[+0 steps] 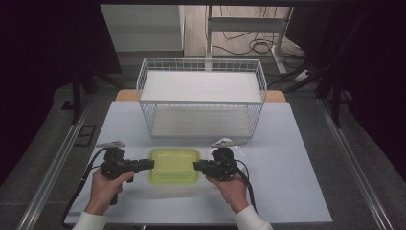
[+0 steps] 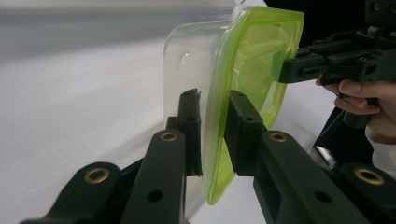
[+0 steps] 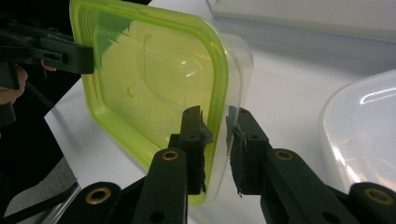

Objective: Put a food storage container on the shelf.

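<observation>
Clear rectangular container (image 1: 174, 166) with translucent lime-green lid (image 3: 149, 79), rounded corners.

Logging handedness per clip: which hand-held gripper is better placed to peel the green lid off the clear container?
Left, probably: the left hand-held gripper straddles the green lid rim, while the right hand-held gripper brackets lid and clear container.

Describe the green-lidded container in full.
The container is a shallow, rounded-rectangle box of clear plastic with a translucent lime-green lid seated on it. It looks empty. It sits near the front edge of the white table, in front of the wire basket. The left tongs grip its left rim and the right tongs its right rim, each with one jaw on the lid and the other on the clear wall.
</observation>
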